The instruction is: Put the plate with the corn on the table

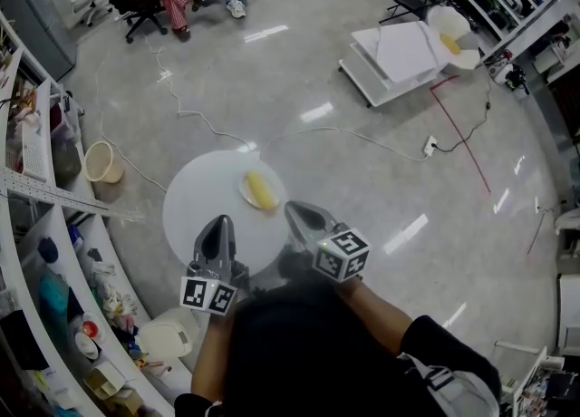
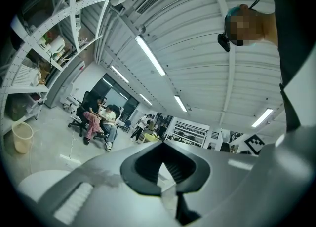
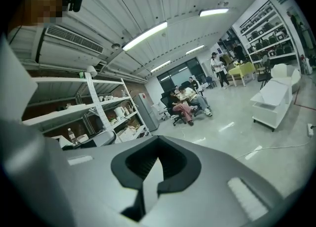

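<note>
Bright, even light falls from long ceiling strips above the jaws, leaving white glare patches on the glossy floor beyond them, while both gripper views bend strongly towards dark rounded edges and the near jaws look soft.

No legible text or numbers anywhere; marker cubes on the left gripper and right gripper bore only square patterns.
</note>
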Demonstrator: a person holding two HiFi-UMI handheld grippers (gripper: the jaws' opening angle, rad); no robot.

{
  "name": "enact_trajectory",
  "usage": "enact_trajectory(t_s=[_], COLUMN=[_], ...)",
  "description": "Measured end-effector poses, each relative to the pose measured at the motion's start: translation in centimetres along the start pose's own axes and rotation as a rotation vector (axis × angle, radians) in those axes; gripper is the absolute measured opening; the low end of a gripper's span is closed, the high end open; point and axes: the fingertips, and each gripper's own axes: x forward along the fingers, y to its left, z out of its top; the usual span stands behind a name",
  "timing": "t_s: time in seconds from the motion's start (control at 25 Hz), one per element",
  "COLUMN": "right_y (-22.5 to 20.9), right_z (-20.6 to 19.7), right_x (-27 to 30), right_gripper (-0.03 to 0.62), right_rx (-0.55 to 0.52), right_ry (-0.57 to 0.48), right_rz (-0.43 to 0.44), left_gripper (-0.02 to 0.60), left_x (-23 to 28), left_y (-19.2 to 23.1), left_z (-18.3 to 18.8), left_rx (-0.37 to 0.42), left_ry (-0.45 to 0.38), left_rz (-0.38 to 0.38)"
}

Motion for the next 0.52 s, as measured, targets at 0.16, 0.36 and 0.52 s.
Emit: enact_trajectory(t_s=[0.16,0.36,0.52], right_y=[-0.22,-0.14,-0.32], right_z=[0.26,0.54,0.58], right_x=[0.06,0.17,0.49], right_gripper=[0.008,0.008,0.008], right_rx=[-0.001,-0.004,-0.014], right_ry=[-0.005,-0.015,-0.015], right_rz=[-0.006,-0.01,-0.013], left_gripper=[0.005,0.005,0.005], left_x=[0.13,0.2,0.36], left_y=[0.2,0.38,0.44], left_z=[-0.05,0.06,0.04], left_rx=[-0.005,-0.005,-0.009], left_ry=[0.005,0.009,0.013], left_rz=[0.002,-0.004,-0.01])
